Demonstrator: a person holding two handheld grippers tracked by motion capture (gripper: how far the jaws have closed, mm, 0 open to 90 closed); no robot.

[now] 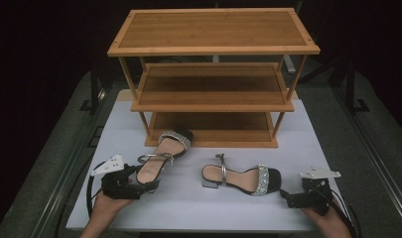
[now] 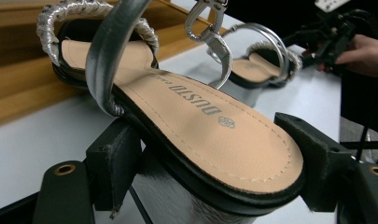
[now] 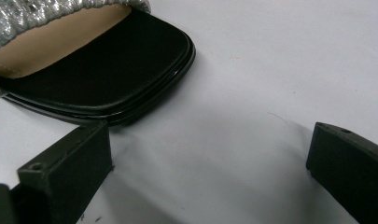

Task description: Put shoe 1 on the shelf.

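Note:
Two black sandals with silver glitter straps lie on the white table top. The left sandal points its toe at the rack; its tan insole is large in the left gripper view. My left gripper is shut on that sandal's heel end, one jaw against each side of the sole. The right sandal lies sideways, its toe to the right. Just right of that black toe my right gripper stands open, with bare table between its jaws.
A three-tier wooden shoe rack stands at the back of the table, its shelves bare; its lowest board lies just behind the left sandal's toe. The other hand and its gripper appear farther off in the left gripper view.

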